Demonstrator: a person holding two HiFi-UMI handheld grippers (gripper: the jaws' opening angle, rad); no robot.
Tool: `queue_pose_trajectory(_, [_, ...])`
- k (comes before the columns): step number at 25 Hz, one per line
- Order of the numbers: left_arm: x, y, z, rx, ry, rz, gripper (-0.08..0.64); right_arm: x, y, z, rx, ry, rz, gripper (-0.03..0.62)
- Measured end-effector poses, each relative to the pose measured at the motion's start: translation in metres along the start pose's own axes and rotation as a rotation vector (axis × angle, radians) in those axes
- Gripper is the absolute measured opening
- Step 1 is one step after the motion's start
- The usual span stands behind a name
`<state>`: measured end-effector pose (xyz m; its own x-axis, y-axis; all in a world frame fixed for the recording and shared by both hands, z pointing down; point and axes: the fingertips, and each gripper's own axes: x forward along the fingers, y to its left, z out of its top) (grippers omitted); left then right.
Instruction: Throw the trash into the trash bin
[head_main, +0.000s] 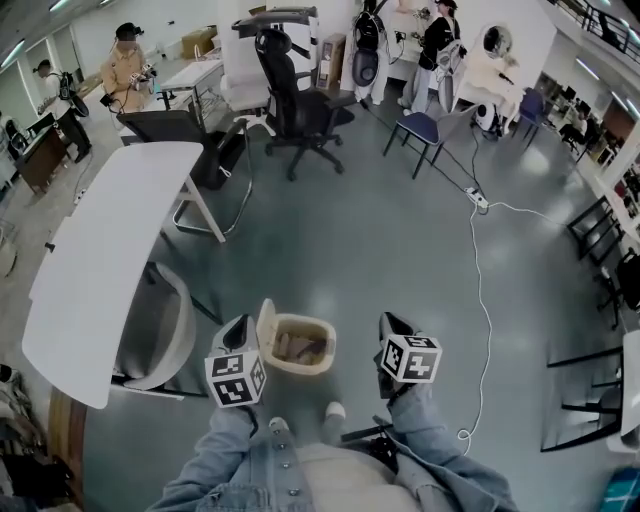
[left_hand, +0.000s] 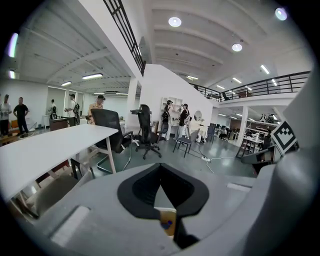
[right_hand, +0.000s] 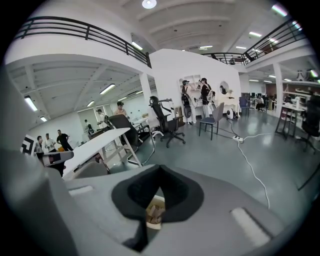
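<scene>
Both my left gripper (head_main: 240, 325) and right gripper (head_main: 392, 322) have their fingers closed together, with nothing held. The bin (head_main: 300, 366) stands on the floor between them, its lid (head_main: 266, 322) tipped open and brown trash (head_main: 303, 345) inside. A white table (head_main: 110, 250) is off to its left.

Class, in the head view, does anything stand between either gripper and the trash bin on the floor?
Nothing visible does. The bin sits open on bare floor between the left gripper and the right gripper, whose shut jaws hold nothing.
</scene>
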<state>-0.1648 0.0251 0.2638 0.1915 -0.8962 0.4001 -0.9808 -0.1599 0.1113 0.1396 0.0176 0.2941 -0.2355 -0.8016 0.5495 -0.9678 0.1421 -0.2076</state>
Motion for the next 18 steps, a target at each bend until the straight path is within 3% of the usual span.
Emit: queue_pose_trajectory(18, [0.009,0.002,0.007,-0.002,0.003,-0.021,0.009,0.014,0.016,0.009,-0.033,0.011,0.019,0.003])
